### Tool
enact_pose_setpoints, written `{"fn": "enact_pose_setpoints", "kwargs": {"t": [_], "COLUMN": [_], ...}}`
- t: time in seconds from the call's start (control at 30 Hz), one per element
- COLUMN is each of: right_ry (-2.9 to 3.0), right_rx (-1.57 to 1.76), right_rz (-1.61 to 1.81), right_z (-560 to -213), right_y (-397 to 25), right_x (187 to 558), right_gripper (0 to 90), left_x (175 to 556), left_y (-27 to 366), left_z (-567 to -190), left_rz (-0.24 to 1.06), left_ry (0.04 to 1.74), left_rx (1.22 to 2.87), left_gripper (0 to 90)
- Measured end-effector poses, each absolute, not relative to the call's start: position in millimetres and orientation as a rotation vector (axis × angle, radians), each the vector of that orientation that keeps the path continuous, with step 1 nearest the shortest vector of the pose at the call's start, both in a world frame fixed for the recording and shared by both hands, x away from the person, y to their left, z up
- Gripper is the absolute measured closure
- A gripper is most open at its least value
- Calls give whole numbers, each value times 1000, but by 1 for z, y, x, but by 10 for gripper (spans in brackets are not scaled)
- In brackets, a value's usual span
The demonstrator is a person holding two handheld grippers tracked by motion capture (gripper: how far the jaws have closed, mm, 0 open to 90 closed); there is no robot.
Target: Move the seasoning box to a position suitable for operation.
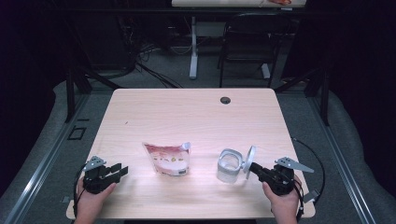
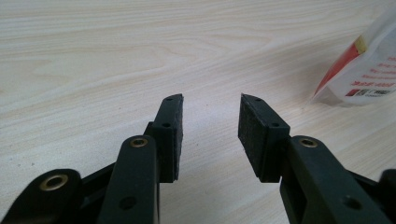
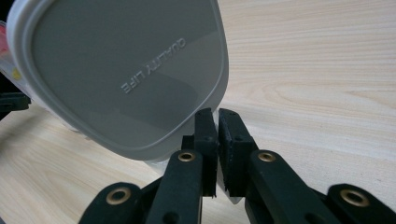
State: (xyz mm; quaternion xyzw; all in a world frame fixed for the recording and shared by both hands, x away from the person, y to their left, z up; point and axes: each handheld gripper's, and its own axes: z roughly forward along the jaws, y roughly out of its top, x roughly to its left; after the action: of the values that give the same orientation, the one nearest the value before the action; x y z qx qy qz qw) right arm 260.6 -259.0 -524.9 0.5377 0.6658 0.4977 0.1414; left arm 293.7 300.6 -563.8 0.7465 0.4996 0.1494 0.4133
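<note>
I'm pinching the lid (image 3: pixel 126 74) edge in my right hand-held gripper (image 3: pixel 217 116), lifting gently; the left hand-held gripper (image 2: pixel 210 109) is sitting apart.

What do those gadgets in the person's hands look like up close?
Each hand-held gripper, left and right, is black plastic with two flat jaws faced in dark pads, brass-coloured rivets at the joints, a grey three-cornered plate on top, and a thin black cable trailing behind.

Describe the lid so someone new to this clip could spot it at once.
On the wooden table, look to the near right, beside the white container. The lid stands on edge there, pinched by the right gripper. Unlike the flat snack pouch, it is grey, rounded and embossed "QUALITY LIFE".
</note>
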Motion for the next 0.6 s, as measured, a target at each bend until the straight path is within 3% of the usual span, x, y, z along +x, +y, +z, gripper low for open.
{"fn": "enact_pose_setpoints", "kwargs": {"t": [0.33, 0.6], "right_ry": [1929, 1953], "right_rx": [1516, 1474], "right_rz": [1379, 1297], "right_z": [-524, -527], "right_y": [-259, -257], "right_x": [259, 247], "right_gripper": [809, 701], "left_x": [294, 295], "left_y": [301, 300], "left_z": [-564, -563], "left_rz": [384, 389], "left_ry": [1258, 1256], "left_rx": [1877, 1877], "left_gripper": [603, 586]}}
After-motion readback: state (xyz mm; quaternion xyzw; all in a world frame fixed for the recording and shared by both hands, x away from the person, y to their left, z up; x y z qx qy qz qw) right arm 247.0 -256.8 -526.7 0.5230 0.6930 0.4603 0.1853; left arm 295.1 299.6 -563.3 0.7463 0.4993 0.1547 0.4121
